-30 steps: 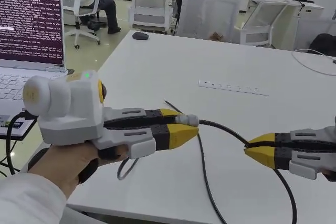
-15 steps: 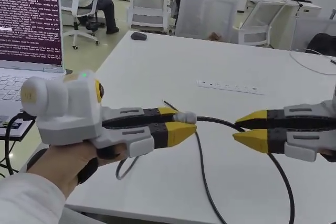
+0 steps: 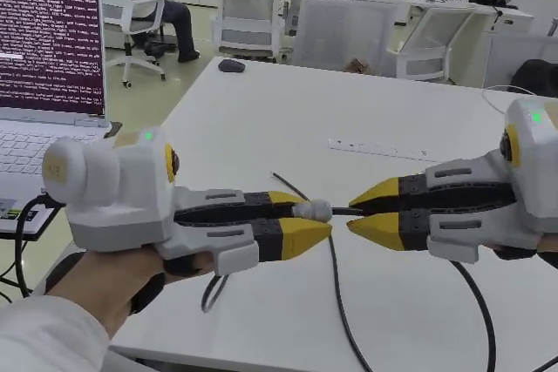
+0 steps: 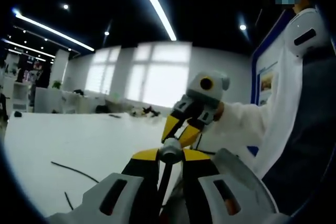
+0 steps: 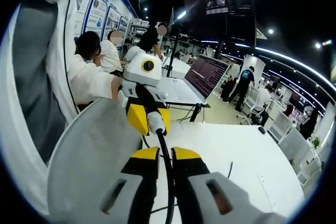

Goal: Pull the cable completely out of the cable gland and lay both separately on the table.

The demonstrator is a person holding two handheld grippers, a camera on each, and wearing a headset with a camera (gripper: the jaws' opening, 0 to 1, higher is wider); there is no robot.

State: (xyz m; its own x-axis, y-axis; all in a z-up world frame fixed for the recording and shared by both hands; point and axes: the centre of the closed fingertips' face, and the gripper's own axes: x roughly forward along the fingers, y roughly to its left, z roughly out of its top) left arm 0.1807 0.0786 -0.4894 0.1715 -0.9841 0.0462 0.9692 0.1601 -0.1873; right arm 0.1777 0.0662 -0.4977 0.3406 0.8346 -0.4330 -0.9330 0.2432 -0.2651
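The left gripper (image 3: 316, 213) is shut on the small grey cable gland (image 3: 311, 210), holding it just above the white table (image 3: 253, 119). A black cable (image 3: 338, 285) leaves the gland, passes between the jaws of the right gripper (image 3: 350, 215) and loops down over the table. The right gripper's yellow tips sit a little apart around the cable, a finger's width from the gland. In the left gripper view the gland (image 4: 171, 151) sits at my jaw tips, facing the right gripper (image 4: 178, 139). In the right gripper view the cable (image 5: 167, 174) runs between my jaws to the gland (image 5: 156, 123).
An open laptop (image 3: 52, 50) stands at the left on a separate stand. On the far part of the table lie a dark mouse (image 3: 232, 64) and a white strip (image 3: 379, 150). Office chairs (image 3: 336, 32) and seated people are behind.
The right gripper has slid left along the cable, from well to the right up to just beside the gland. The left gripper has kept its hold on the gland.
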